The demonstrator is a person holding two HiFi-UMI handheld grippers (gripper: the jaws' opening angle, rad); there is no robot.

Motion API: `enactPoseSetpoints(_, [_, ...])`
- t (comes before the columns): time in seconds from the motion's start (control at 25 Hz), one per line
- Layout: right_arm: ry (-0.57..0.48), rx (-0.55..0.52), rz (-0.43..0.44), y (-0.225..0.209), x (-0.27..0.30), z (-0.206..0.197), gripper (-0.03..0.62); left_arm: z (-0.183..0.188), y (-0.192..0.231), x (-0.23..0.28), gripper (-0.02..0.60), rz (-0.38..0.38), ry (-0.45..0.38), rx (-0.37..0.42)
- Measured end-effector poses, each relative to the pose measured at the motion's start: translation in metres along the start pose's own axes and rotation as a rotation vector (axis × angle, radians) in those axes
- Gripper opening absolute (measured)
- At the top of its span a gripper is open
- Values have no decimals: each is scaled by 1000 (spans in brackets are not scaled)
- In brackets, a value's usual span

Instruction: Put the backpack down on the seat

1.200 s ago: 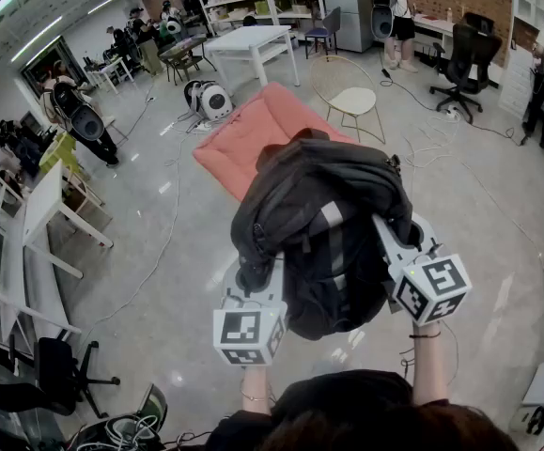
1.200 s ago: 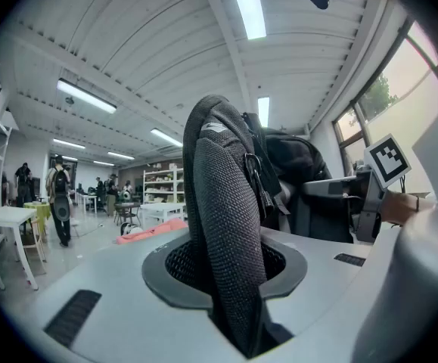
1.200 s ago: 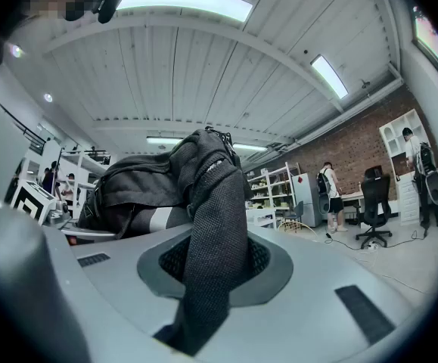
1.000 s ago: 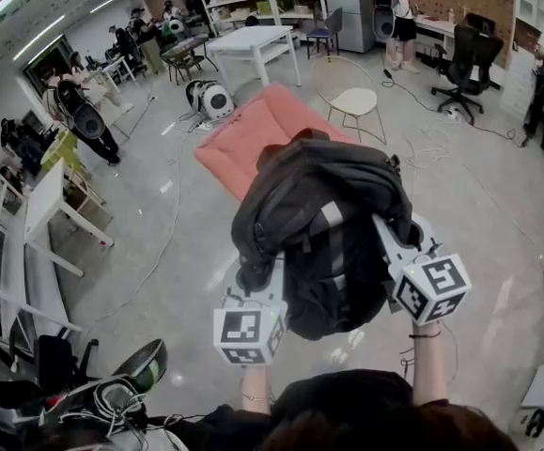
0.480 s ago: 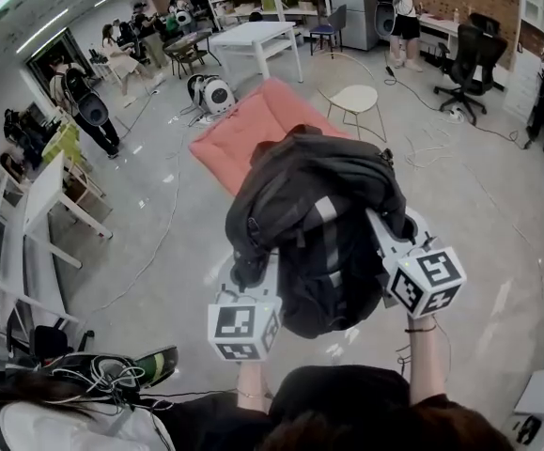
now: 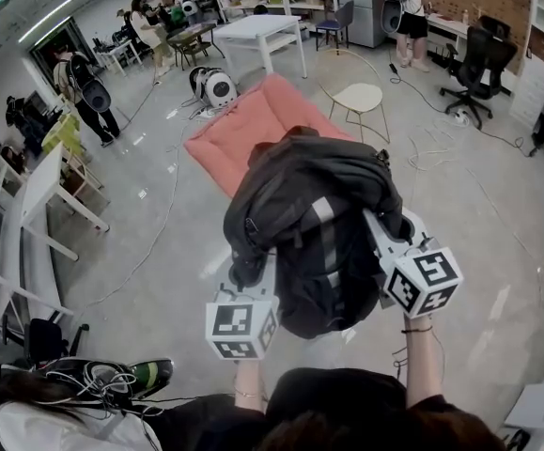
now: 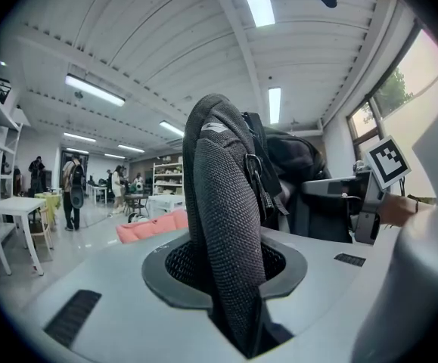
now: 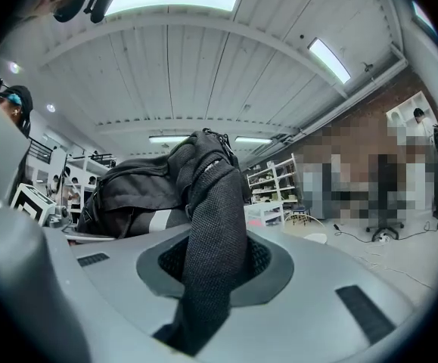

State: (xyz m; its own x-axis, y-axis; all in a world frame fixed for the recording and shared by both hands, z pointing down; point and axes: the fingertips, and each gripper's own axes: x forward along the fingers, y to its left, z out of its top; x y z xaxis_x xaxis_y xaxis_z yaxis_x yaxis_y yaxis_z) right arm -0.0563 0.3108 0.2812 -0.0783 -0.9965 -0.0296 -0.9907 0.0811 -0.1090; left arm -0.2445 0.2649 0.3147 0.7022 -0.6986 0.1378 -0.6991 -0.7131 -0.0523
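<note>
A black backpack (image 6: 318, 224) with grey stripes hangs in the air in front of me, held between both grippers. My left gripper (image 6: 249, 272) is shut on one mesh shoulder strap (image 7: 226, 225), which rises out from between its jaws. My right gripper (image 6: 390, 231) is shut on the other strap (image 8: 211, 233) in the same way. A low pink cushioned seat (image 6: 243, 130) lies on the floor just beyond the backpack, and its edge shows in the left gripper view as the pink seat (image 7: 150, 227). The backpack hides the seat's near end.
A wire chair with a white pad (image 6: 358, 94) stands right of the pink seat. A white table (image 6: 257, 34) and a round white device (image 6: 217, 87) are behind it. White desks (image 6: 37, 205) line the left. Cables (image 6: 112, 379) and a person's shoulder fill the lower left corner.
Both grippers and the backpack have moved a little forward toward the pink seat. The person with cables has come into the lower left corner. The grips are unchanged.
</note>
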Motion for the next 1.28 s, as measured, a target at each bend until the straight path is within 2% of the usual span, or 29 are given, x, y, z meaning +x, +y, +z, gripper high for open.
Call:
enactPoseSetpoints(0.44, [59,10,-8,-68,89,-24,80,-19,23,111,115,-3,37,-56])
enactPoseSetpoints(0.64, [74,6,-11,-91,140,-24,80,-18,48,162,114,-5,39,-80])
enactPoseSetpoints(0.96, [67,11,-21,-127,204,-27,80,-15,75,233,115,-15,38,-77])
enactPoseSetpoints(1.28, [94,34,-18,-149,248,-36,80,-18,94,276,115,-16,70,-69])
